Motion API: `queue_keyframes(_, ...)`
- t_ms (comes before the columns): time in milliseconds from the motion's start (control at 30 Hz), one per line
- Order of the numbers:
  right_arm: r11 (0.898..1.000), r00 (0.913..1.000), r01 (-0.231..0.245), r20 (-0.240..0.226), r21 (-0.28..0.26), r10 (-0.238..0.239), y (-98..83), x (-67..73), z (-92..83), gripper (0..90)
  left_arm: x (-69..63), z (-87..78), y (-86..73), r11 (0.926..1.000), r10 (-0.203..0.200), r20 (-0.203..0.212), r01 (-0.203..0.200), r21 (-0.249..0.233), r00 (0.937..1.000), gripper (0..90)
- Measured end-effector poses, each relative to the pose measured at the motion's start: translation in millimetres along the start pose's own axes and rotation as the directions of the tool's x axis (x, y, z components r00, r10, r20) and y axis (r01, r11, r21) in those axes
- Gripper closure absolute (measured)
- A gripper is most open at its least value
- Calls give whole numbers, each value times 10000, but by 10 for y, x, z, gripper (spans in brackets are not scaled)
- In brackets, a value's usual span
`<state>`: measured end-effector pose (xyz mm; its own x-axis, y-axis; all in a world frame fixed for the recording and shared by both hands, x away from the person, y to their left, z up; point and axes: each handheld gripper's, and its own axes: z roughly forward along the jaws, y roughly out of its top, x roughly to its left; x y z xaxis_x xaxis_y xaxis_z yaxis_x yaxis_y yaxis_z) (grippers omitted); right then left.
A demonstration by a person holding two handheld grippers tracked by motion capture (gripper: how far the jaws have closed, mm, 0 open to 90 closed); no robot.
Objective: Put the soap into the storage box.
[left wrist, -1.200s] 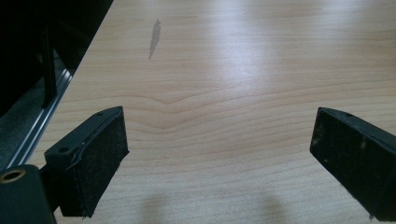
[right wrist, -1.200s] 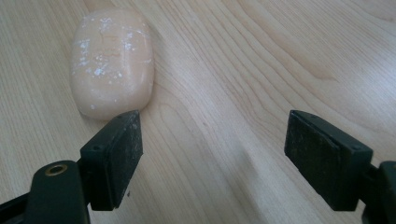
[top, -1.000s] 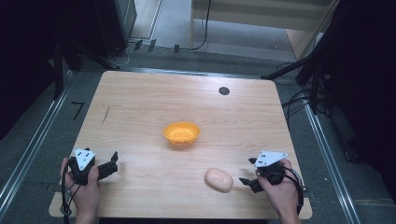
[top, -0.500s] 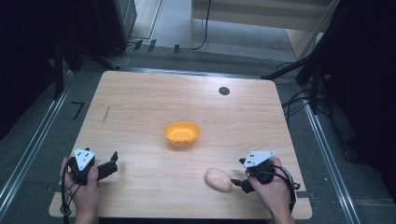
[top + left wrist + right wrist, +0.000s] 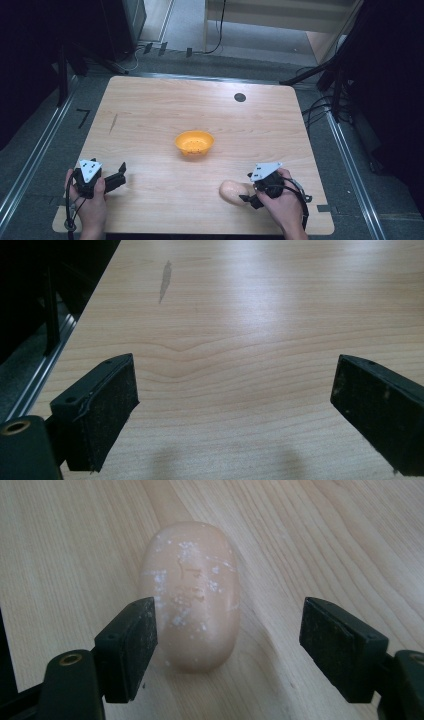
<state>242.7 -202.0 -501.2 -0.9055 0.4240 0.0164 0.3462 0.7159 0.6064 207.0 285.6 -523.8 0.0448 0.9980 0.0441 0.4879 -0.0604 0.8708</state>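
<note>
A pale peach oval bar [image 5: 231, 191], speckled white on top [image 5: 192, 590], lies flat on the wooden table [image 5: 150, 110] at the front right. My right gripper [image 5: 246, 188] points left at it, and its jaws have just been closing with the bar's near end between them. In the right gripper view the gripper [image 5: 227, 640] has its left pad [image 5: 135, 645] almost at the bar's side and its right pad [image 5: 335, 645] well apart from it. An orange bowl [image 5: 194, 142] stands at mid-table. At the front left, my left gripper [image 5: 119, 176] [image 5: 235, 405] rests open over bare wood.
A small black round hole [image 5: 240, 97] sits in the tabletop at the back right. A thin dark mark [image 5: 165, 280] lies on the wood near the left edge. Metal rails [image 5: 30, 165] run along both sides of the table, with cables on the floor behind.
My right gripper has slid left up to the peach bar, and its jaws now stand around the bar's near end and closer together. The left hand has kept still.
</note>
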Motion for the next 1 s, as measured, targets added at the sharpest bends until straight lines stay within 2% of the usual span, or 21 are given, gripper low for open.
queue_keyframes(233,10000,9997,31,-259,-8,-31,48,45,48,242,0,0,0,10000,1,-15,-1,-9,10000,57)
queue_keyframes(633,9994,9975,115,-700,335,-91,111,105,172,242,2,-1,0,10000,-14,-22,14,6,10000,57)
queue_keyframes(1000,9977,9975,94,-707,671,-47,158,129,237,244,2,0,0,10000,-15,-21,15,-9,10000,57)
